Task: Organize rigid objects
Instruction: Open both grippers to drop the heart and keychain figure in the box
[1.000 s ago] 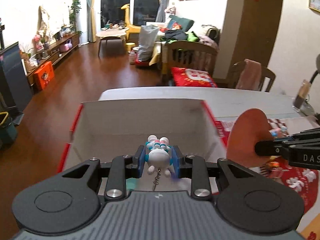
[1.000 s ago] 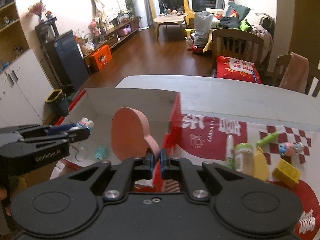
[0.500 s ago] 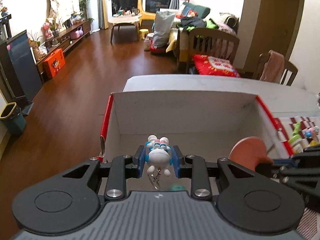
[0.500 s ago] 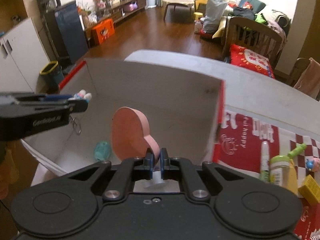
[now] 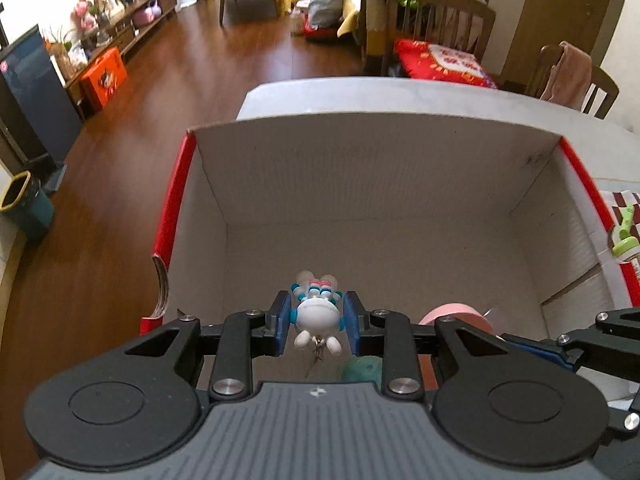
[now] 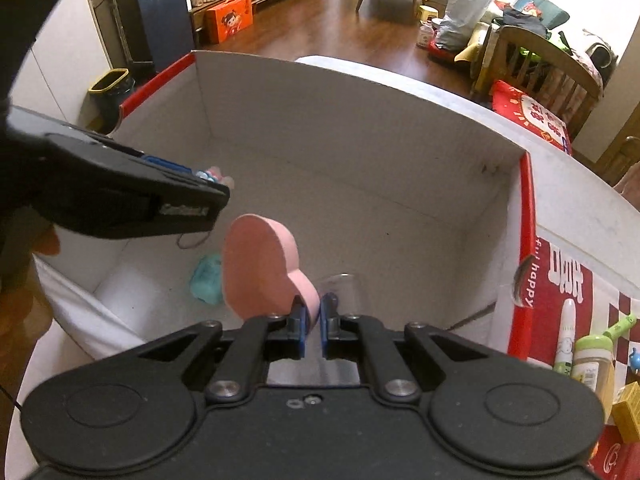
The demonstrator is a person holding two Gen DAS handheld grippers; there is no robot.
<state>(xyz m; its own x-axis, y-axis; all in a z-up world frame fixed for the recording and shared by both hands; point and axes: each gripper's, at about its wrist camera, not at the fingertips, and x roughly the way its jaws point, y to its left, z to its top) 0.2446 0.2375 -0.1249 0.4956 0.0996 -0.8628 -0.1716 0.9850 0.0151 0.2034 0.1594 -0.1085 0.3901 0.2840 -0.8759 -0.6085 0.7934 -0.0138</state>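
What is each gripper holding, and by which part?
Left gripper: white toy figure, by its body's sides. Right gripper: pink heart-shaped piece, by its lower edge.

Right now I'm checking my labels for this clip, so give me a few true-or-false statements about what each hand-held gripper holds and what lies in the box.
1. The left hand-held gripper grips a small white figurine keychain. True.
2. The right hand-held gripper is empty. False: it is shut on a pink heart-shaped piece.
3. A teal object lies on the floor of the cardboard box. True.
4. The green-capped bottle sits inside the box. False: it stands outside, on the red patterned cloth.
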